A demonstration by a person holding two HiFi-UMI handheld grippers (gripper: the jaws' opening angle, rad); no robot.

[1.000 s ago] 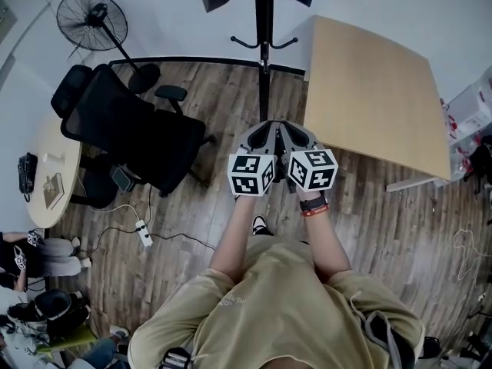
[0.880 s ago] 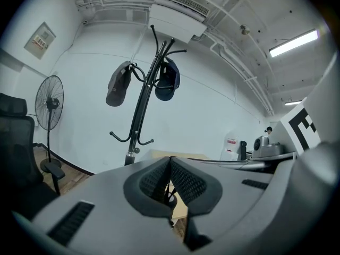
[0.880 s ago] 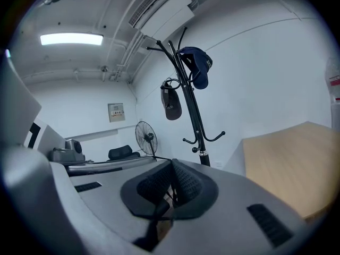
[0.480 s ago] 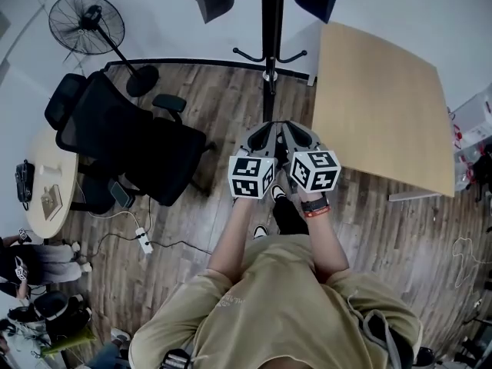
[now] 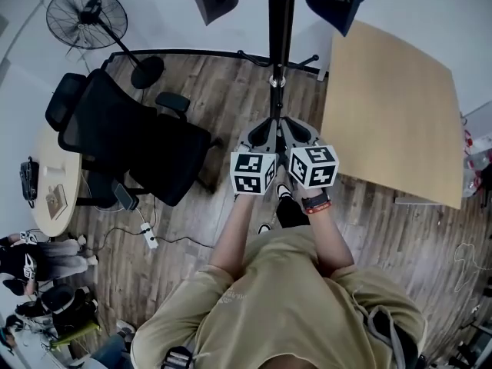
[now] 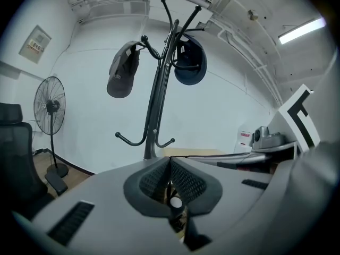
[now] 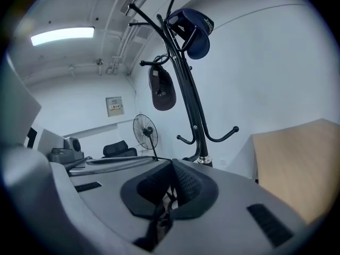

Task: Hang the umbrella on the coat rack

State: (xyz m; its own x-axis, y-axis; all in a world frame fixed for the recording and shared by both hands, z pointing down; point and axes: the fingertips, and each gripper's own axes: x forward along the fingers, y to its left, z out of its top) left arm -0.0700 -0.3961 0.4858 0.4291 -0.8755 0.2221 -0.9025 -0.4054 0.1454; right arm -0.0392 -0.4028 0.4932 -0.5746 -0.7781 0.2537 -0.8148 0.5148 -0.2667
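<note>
The black coat rack stands straight ahead of me, its pole and low hooks showing in the left gripper view and the right gripper view. My left gripper and right gripper are held side by side at chest height, pointing at the pole. Both are shut. Behind the left pads sits a small dark piece with a white round tip; behind the right pads run dark strands. These look like parts of the umbrella, and the rest of it is hidden beneath the grippers.
Two caps hang on the rack's top hooks. A black office chair and a standing fan are to the left, a wooden table to the right. A power strip lies on the floor.
I have stepped towards the coat rack, which now sits closer in the head view. One leg has come forward. The grippers stay together and shut.
</note>
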